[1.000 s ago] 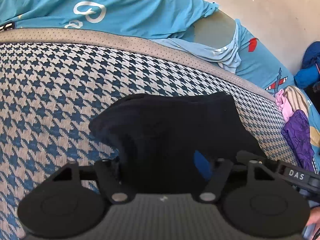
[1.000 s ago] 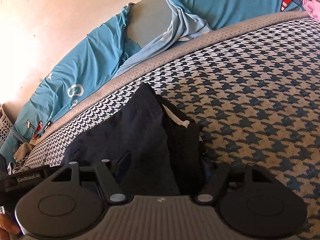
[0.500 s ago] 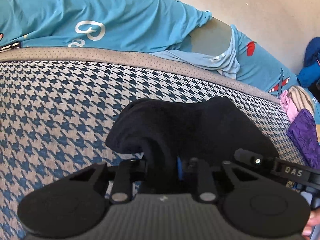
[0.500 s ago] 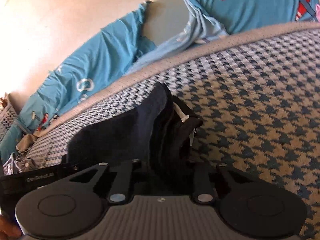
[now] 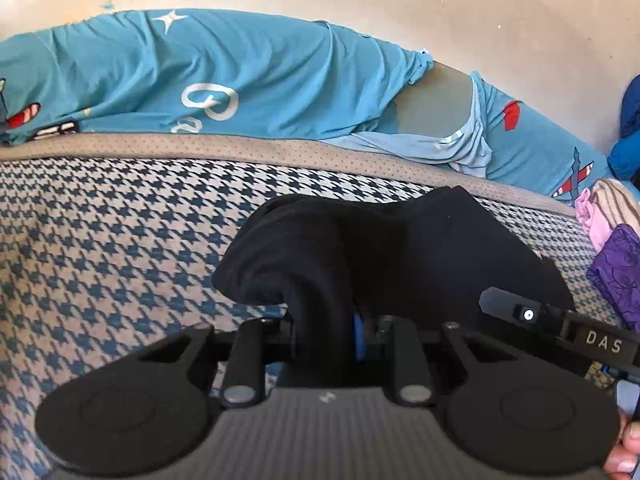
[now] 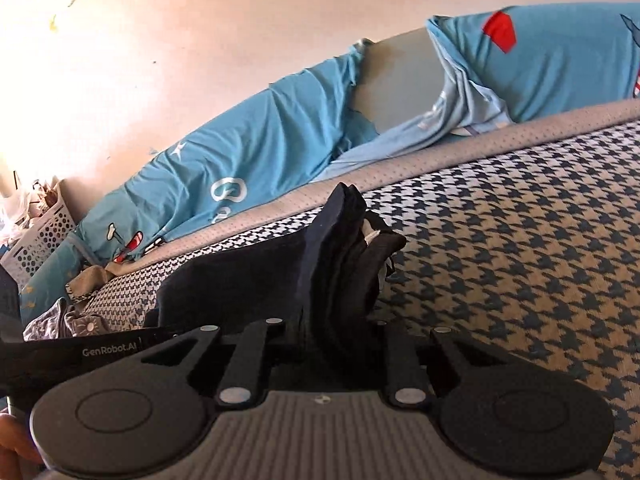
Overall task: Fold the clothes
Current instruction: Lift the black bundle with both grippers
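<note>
A black garment (image 5: 400,248) lies bunched on the houndstooth mattress (image 5: 100,240). My left gripper (image 5: 332,332) is shut on its near left edge, which lifts into a rolled fold. In the right wrist view the same black garment (image 6: 280,272) rises in upright pleats, and my right gripper (image 6: 332,332) is shut on its near right edge, with a white label showing in the folds. Each gripper's body shows at the edge of the other's view. The fingertips are buried in the cloth.
A blue printed sheet (image 5: 200,80) covers the bedding along the wall. Purple and pink clothes (image 5: 616,264) are piled at the right, grey clothes (image 6: 68,320) and a white perforated basket (image 6: 36,240) at the left. A thumb (image 5: 632,452) shows at the corner.
Both grippers closed from open onto the black garment's near edge, then rose with it. The cloth now stands up in folds, and more of the wall shows in both views.
</note>
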Demonstrator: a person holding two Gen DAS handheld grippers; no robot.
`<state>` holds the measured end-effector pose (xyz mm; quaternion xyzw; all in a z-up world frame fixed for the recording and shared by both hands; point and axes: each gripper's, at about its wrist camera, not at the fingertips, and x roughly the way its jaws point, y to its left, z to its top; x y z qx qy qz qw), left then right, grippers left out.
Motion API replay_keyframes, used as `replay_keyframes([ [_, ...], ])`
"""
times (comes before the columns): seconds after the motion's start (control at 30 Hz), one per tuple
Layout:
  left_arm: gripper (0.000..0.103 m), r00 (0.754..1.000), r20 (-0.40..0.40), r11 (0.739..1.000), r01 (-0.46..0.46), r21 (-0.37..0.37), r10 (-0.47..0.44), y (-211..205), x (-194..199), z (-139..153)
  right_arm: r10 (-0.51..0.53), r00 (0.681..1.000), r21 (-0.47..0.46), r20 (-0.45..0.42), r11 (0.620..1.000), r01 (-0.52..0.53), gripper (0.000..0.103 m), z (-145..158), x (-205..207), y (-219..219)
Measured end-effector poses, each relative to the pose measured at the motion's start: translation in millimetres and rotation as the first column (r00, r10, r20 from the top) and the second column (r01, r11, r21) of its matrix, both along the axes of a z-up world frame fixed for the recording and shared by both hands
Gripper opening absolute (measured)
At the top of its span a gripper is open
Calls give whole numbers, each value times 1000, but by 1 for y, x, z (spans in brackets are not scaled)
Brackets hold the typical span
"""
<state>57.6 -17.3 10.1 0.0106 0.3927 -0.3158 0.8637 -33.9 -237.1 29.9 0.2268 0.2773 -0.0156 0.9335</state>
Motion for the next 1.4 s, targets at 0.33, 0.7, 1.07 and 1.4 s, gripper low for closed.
replay_keyframes([
  [0.33, 21, 999, 28, 998, -34, 46, 32, 12, -11, 6, 26, 1000, -25, 4, 999, -25, 18, 7, 2, 18],
  [0.7, 21, 994, 84, 994, -74, 77, 68, 30, -23, 18, 50, 998, -61, 24, 997, -48, 18, 19, -2, 39],
  [1.07, 21, 990, 108, 991, -97, 94, 87, 46, -38, 27, 71, 997, -78, 42, 995, -67, 18, 28, -10, 58],
  [1.4, 21, 986, 118, 986, -132, 103, 120, 64, -50, 31, 80, 996, -79, 50, 994, -76, 18, 30, -19, 73],
])
